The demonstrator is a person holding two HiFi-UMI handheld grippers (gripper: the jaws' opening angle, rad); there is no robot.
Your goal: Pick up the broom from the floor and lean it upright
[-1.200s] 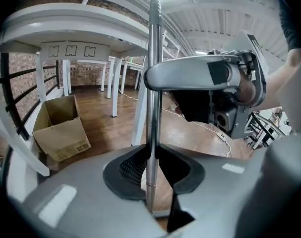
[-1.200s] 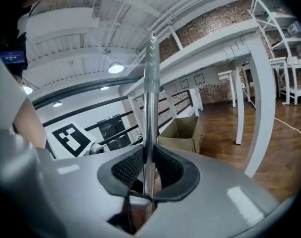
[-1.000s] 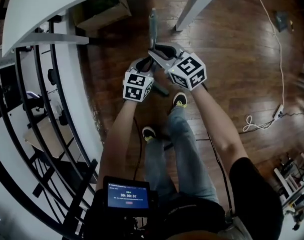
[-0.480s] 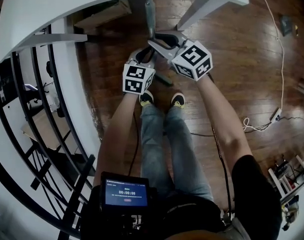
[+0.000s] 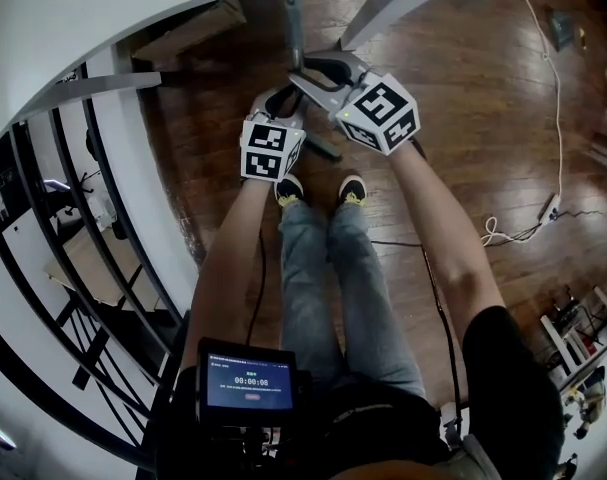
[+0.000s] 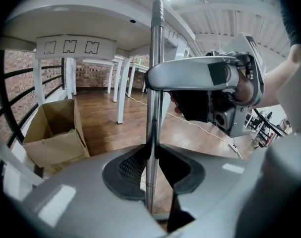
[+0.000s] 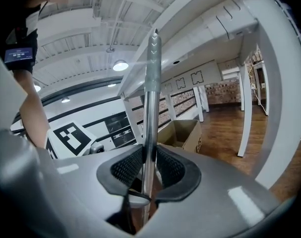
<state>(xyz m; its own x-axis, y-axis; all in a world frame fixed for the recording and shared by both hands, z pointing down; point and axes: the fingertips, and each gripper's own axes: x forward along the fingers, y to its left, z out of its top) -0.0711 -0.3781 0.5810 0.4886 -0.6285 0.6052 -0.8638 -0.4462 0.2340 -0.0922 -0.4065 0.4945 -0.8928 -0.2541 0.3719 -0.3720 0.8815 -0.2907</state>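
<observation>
Two grey hand-held grippers are clamping one thing, the slim silver metal broom handle [image 6: 155, 83]. The left gripper [image 6: 151, 157] is pressing its black ribbed pads on this pole from both sides. The right gripper [image 7: 149, 165] is gripping the same pole a little higher up. Its jaws have just been easing slightly apart, yet the pads are touching the metal with the pole between them.

In the head view the broom handle [image 5: 294, 23] is standing nearly upright in front of the person's black and yellow shoes [image 5: 353, 190]. Its lower end is hiding behind the left gripper [image 5: 281, 106] and the right gripper [image 5: 303, 76], so the brush part cannot be made out.

The upper end of the pole is reaching close to the curved edge of the white table [image 5: 133, 8], which is hanging over it. A white table leg [image 5: 378, 8] is standing just to the right of the pole. An open brown cardboard box [image 6: 56, 133] is sitting under the table on the left. A black metal railing [image 5: 73, 198] is running along the left side. On the dark wooden floor [image 5: 483, 118], a thin white cable [image 5: 558, 98] is lying well apart on the right.
</observation>
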